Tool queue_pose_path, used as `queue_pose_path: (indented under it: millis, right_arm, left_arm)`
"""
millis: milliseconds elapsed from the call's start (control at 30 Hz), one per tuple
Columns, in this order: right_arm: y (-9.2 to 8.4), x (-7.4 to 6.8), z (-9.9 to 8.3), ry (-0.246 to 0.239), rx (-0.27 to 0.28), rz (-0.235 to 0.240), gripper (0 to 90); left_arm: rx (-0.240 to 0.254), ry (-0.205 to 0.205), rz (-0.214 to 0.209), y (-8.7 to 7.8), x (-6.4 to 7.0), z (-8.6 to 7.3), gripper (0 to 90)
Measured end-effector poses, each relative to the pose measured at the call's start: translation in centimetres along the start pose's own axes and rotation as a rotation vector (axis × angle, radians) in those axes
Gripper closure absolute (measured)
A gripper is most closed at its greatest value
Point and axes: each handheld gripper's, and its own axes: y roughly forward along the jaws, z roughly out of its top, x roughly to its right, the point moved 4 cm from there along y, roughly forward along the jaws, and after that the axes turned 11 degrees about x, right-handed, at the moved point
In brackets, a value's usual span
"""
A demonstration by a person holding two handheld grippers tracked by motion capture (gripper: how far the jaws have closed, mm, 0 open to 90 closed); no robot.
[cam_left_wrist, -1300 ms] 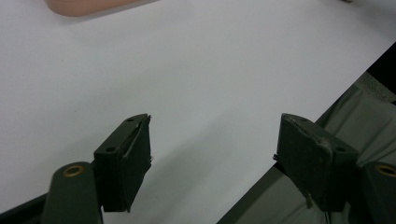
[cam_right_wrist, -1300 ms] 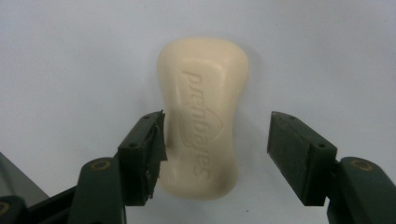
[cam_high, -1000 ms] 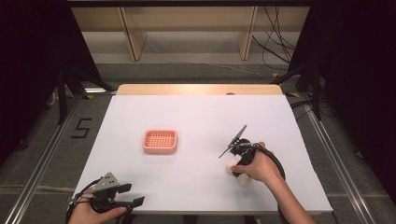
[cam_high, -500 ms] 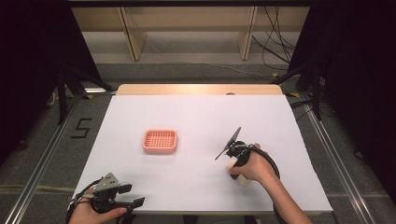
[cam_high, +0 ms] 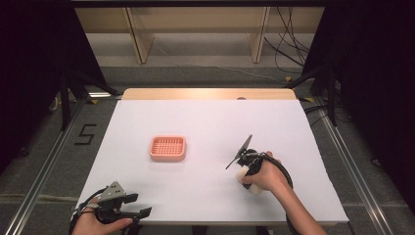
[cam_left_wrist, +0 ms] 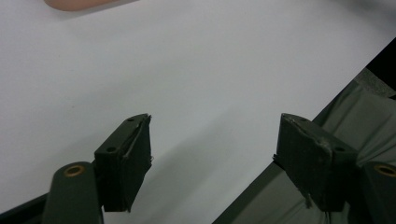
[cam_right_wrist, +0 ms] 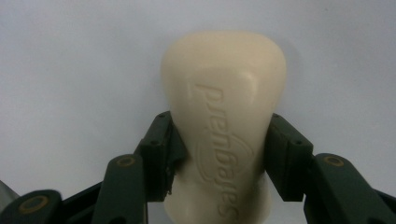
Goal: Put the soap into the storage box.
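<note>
A cream bar of soap [cam_right_wrist: 224, 93] with raised lettering lies on the white table [cam_high: 210, 122]. My right gripper [cam_right_wrist: 223, 140] has just been closing its jaws, and both pads now press the bar's sides. In the high view the right gripper [cam_high: 246, 165] points down at the table's right front, with the soap [cam_high: 241, 173] peeking out beneath the hand. A pink slotted soap dish [cam_high: 168, 148] sits left of centre, well apart from it. At the near left corner my left gripper [cam_high: 142, 213] rests open, and nothing is between its jaws [cam_left_wrist: 215, 140].
The table's front edge runs right by the left gripper, with grey floor [cam_left_wrist: 364, 116] beyond it. A wooden strip [cam_high: 210, 93] borders the far edge. Metal rails [cam_high: 44, 166] flank both sides, and cables [cam_high: 288, 54] lie on the floor behind.
The right gripper and its grey plate have shifted slightly left and toward the front edge over the soap. The left hand has stayed still.
</note>
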Motion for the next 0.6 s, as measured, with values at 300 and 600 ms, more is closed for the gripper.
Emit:
queue_pose_path:
  millis: [300, 600]
  right_arm:
    - [-0.14, -0.04, -0.47, -0.024, 0.010, 0.005, 50.4]
    - [-0.85, 0.07, -0.58, -0.050, 0.080, -0.014, 50.5]
  left_arm:
    - [-0.019, 0.030, 0.001, -0.18, -0.26, -0.02, 26.0]
    - [-0.010, 0.020, 0.001, -0.10, -0.18, -0.01, 26.0]
